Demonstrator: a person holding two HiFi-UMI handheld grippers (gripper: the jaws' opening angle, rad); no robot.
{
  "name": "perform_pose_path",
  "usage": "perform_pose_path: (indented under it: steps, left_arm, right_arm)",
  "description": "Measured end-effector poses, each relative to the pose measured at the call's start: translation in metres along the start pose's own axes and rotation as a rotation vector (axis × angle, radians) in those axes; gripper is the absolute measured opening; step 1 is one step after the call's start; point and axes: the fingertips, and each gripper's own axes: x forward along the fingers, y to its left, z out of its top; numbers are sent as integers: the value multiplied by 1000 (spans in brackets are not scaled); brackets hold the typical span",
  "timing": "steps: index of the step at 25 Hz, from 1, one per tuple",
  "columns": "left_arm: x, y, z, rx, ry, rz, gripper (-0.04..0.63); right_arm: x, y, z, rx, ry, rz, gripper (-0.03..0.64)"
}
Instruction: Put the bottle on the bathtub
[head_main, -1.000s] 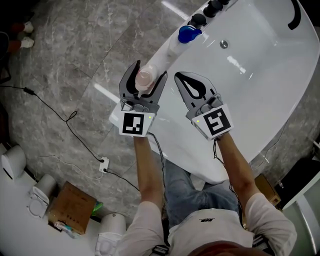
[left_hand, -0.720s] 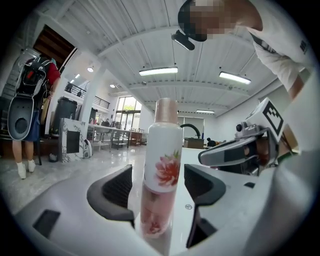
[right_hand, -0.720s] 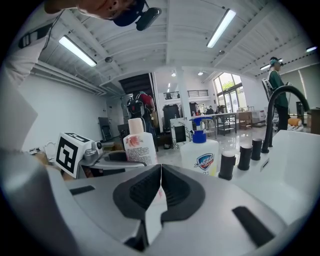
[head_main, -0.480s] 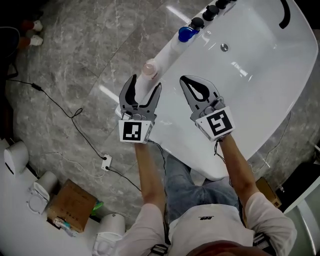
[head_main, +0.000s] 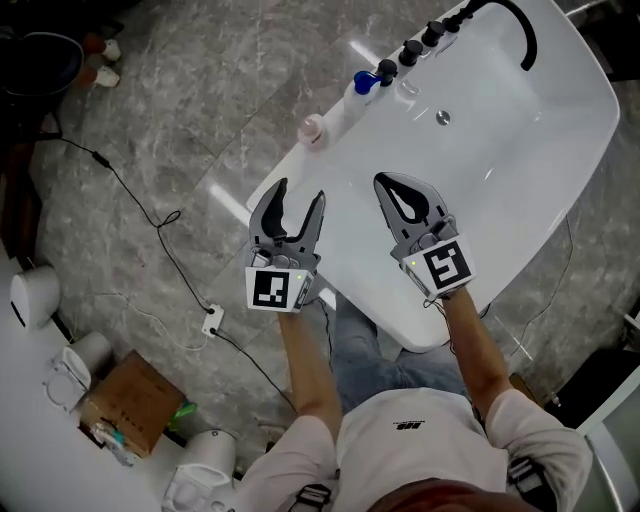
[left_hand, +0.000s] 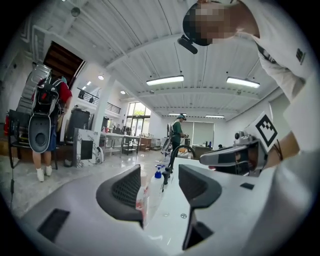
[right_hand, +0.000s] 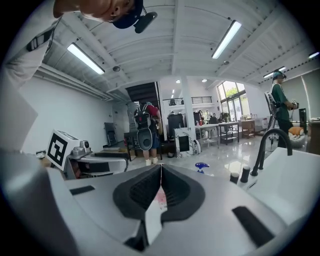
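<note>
Bottle (head_main: 313, 128) stands upright on bathtub (head_main: 520, 170) rim, beyond the nearer left hand-held gripper (head_main: 299, 192), spread, empty, jaws just narrowing; right hand-held gripper (head_main: 388, 180) pressed together.

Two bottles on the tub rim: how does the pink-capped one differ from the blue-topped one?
The white bottle with the round pale pink cap has a plain closed top; the white bottle with the blue pump head has a spout. The pink-capped one stands nearer the person; the blue one stands beside the black round knobs. Both stand upright, apart, on the white bathtub's rim.
</note>
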Motion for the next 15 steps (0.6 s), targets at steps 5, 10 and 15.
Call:
perform_pose_path:
  steps: [5,10,15]
  left_arm:
    - [-30,-42,61,37,-58,24,190]
    - [-73,-87,121,64,-118,30,130]
    - [-103,-130,160,49,-127,53,78]
  right_arm:
    - [-53,8,50,-30,-41,8,-5]
    - [-107,33,101,-92,-85,39,-5]
    - [-155,52,139,-110,-116,68,-5]
